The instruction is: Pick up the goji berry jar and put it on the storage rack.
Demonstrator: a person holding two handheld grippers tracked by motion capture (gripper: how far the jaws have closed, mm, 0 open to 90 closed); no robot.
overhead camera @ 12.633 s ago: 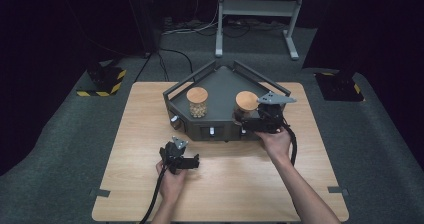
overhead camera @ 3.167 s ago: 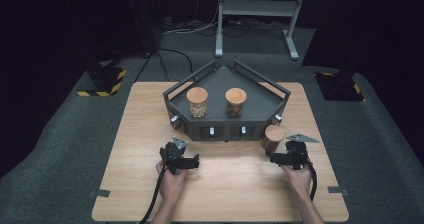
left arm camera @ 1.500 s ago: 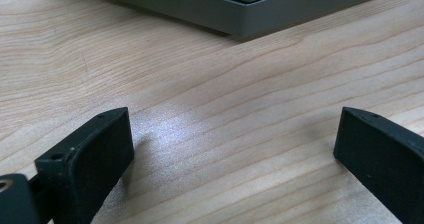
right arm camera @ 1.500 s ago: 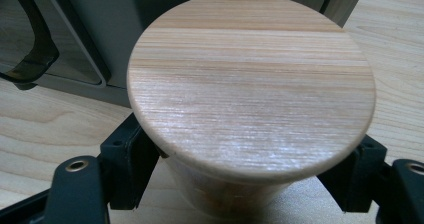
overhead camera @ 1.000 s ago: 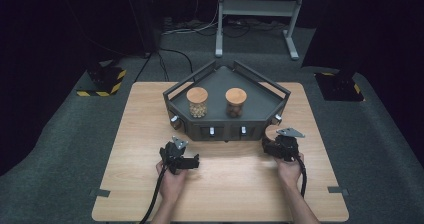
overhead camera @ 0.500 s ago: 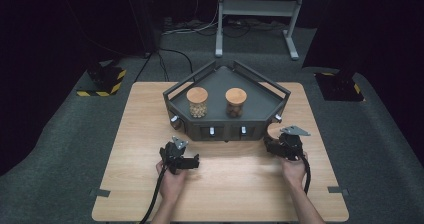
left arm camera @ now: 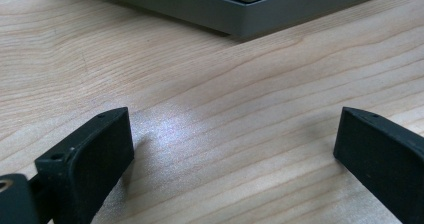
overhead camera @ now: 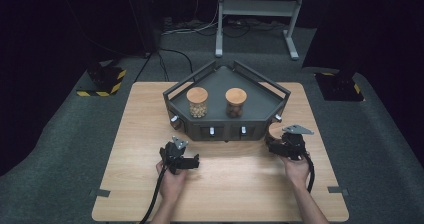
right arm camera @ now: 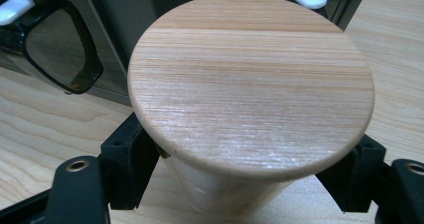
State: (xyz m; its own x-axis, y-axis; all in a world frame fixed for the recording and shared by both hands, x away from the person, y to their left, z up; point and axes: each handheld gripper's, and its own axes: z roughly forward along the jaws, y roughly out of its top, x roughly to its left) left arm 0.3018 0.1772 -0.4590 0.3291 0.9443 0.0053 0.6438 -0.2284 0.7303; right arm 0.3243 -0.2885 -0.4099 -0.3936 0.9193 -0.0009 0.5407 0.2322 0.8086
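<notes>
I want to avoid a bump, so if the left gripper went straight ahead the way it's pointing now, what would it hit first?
Probably the front wall of the dark tray. The left gripper has open jaws low over bare table, with nothing between them and the tray's base ahead. The gap is hard to judge.

A: What is sitting where on the desk (overhead camera: 125, 149)?

B: The tray (overhead camera: 260, 101) is standing at the far middle, carrying two jars: one jar (overhead camera: 197, 102) at left, the other jar (overhead camera: 235, 102) just right of it.

A: And nearer?

B: The left hand-held gripper (overhead camera: 192, 162) is resting before the tray's left end; the right hand-held gripper (overhead camera: 270, 143) is sitting by its near right corner, clasping a lidded jar (right arm camera: 250, 84).
</notes>
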